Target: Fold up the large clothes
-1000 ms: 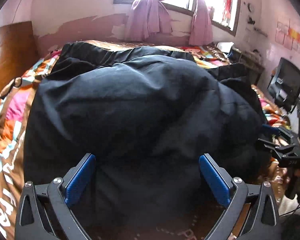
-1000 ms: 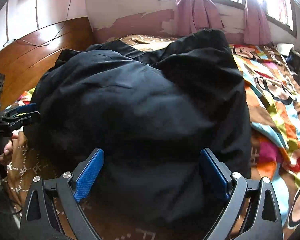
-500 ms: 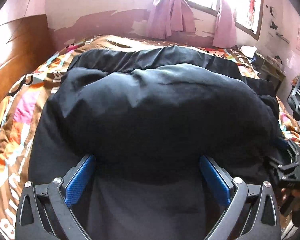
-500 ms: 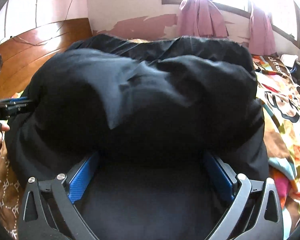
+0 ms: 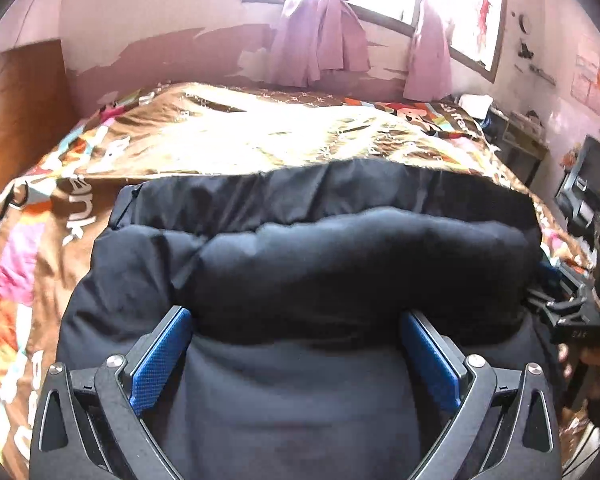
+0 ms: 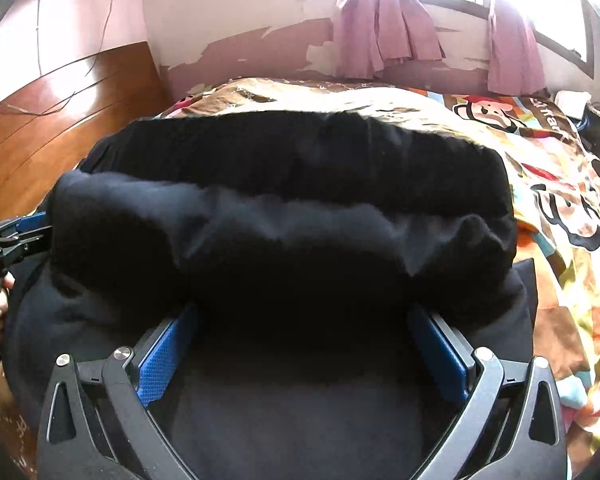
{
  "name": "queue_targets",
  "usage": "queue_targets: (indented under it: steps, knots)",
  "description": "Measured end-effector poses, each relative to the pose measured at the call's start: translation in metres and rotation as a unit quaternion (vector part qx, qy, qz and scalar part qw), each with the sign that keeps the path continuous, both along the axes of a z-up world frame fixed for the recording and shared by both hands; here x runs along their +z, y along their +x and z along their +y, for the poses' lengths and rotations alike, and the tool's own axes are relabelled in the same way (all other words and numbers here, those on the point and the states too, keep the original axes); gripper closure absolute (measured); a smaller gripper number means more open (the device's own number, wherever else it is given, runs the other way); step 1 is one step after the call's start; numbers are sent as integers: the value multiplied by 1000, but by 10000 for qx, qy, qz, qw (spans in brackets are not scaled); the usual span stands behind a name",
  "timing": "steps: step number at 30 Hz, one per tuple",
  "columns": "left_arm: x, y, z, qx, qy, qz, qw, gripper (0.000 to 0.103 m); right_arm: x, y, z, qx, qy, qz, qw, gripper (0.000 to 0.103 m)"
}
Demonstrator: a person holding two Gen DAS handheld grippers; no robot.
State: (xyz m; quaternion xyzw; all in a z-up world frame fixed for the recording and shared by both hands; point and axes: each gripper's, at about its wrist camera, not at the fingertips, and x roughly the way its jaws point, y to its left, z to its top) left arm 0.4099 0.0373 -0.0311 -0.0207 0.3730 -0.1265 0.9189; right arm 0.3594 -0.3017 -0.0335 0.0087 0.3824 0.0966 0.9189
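A large black garment lies on the patterned bed, doubled over into a thick roll near me; it also fills the right wrist view. My left gripper is open, its blue pads wide apart with the rolled fold resting over the fingertips. My right gripper is open in the same way, its blue pads partly hidden under the fold. Each gripper shows in the other's view: the right one at the right edge, the left one at the left edge.
The colourful cartoon bedspread stretches beyond the garment to the wall and pink curtains. A wooden headboard stands on the left. A monitor and cluttered desk stand to the right of the bed.
The far part of the black garment has come toward me and folded over itself, so the far bedspread now shows. Both grippers stay open and have pushed under the fold.
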Motion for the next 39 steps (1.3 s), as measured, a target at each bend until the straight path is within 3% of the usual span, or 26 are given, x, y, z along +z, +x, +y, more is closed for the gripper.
queue_targets:
  steps: [4,15,23,39]
  knots:
    - [-6,25,7,163,-298,186,9993,0,-2,16,-5,-112,40,88,9999,1]
    - [-25,57,-4,108,-25,367,9993,0,-21,61,-11,-44,169,524,9985,1]
    - [-33,65,-14,116,189,297,9993,0,-31,56,-6,-88,211,375,9990,1]
    - [-44,60,-12,166,11,-39,9999,0,-44,53,-5,-54,383,191,9991,0]
